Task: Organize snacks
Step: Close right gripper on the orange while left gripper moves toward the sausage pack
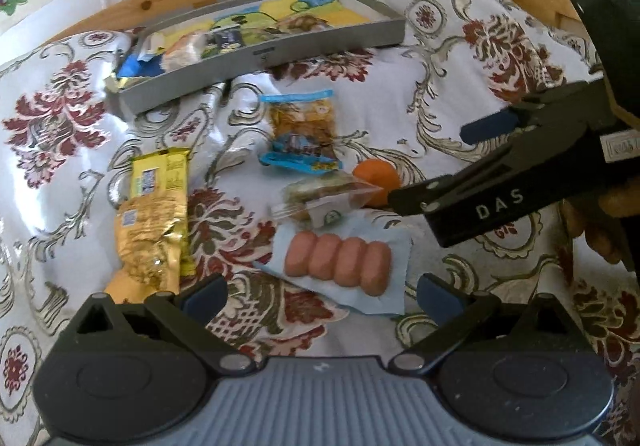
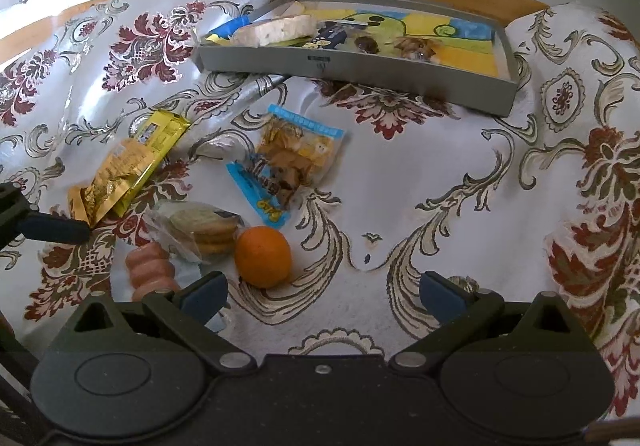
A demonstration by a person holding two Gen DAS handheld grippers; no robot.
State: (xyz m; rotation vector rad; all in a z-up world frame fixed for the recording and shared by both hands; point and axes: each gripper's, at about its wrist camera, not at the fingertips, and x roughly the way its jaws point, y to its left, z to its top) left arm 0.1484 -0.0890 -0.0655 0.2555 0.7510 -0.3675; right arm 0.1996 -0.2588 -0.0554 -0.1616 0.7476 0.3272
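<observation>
Snacks are spread on the patterned cloth (image 2: 420,182) ahead of both grippers. The left gripper (image 1: 322,292) and right gripper (image 2: 323,292) are held wide open and empty (sausages (image 1: 338,262) nearest the left, orange (image 2: 263,256) nearest the right). Beyond, the grey tray (image 2: 360,66) is partly filled.

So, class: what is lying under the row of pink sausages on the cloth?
The sausages rest on a pale blue paper napkin, which lies on the patterned tablecloth. The part of the napkin directly beneath them is covered, so anything there cannot be seen.
</observation>
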